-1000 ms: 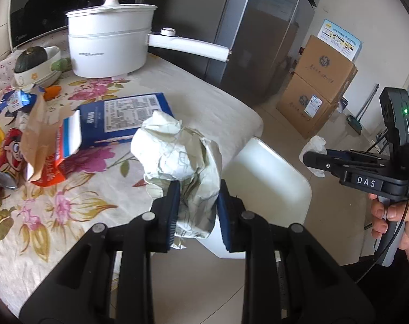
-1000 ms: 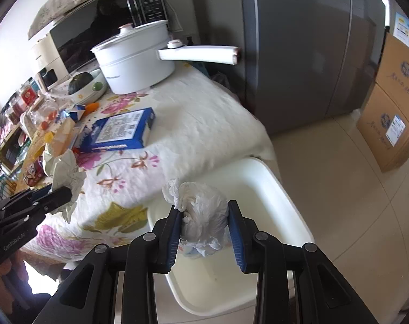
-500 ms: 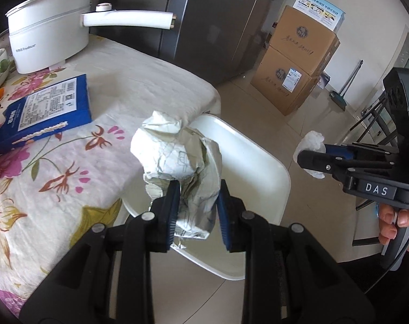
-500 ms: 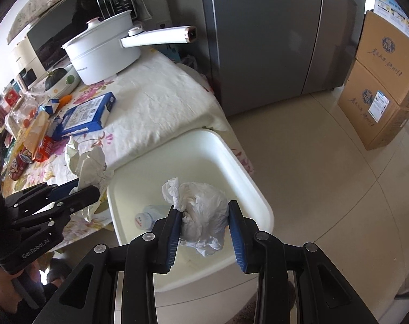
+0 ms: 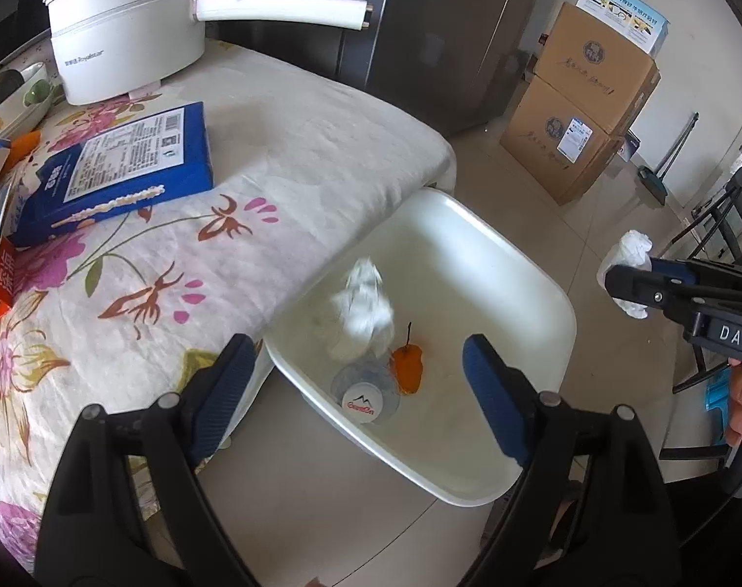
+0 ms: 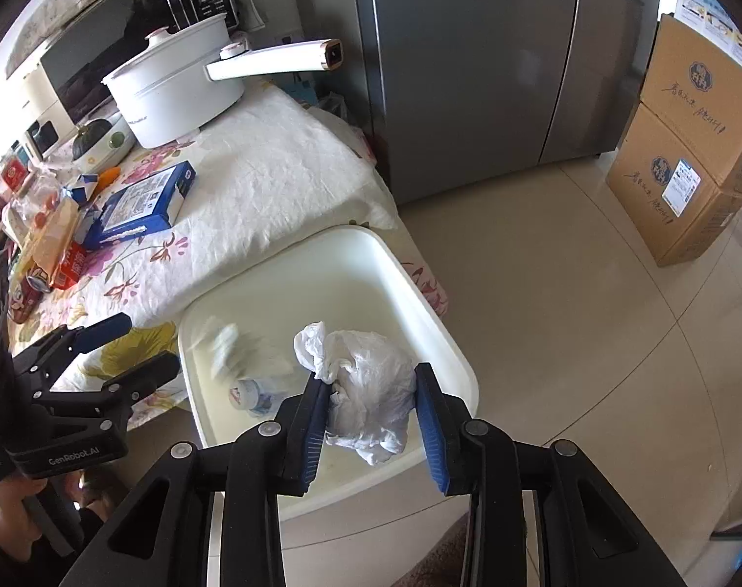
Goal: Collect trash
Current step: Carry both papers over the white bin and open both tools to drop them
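Note:
A white bin (image 5: 542,283) (image 6: 439,342) stands on the floor against the table's edge. My left gripper (image 5: 356,381) (image 6: 126,347) hangs over it, its jaws opening with nothing between them. The crumpled paper wrapper (image 5: 363,310) (image 6: 229,347) is blurred, loose inside the bin. Under it lie a plastic bottle (image 5: 363,401) (image 6: 248,394) and an orange scrap (image 5: 409,367). My right gripper (image 6: 371,416) (image 5: 630,274) is shut on a crumpled white plastic bag (image 6: 371,386) (image 5: 628,257) above the bin's near right side.
On the flowered tablecloth (image 5: 283,146) lie a blue box (image 5: 121,171) (image 6: 146,200), a white pot with a long handle (image 5: 126,24) (image 6: 175,93), and snack wrappers and a can at the left (image 6: 43,264). A grey fridge (image 6: 469,58) and stacked cardboard boxes (image 5: 581,132) (image 6: 684,156) stand behind.
My left gripper has moved from the table to over the bin and opened wide; the paper wrapper has dropped out of it into the bin. The right gripper still holds the white bag.

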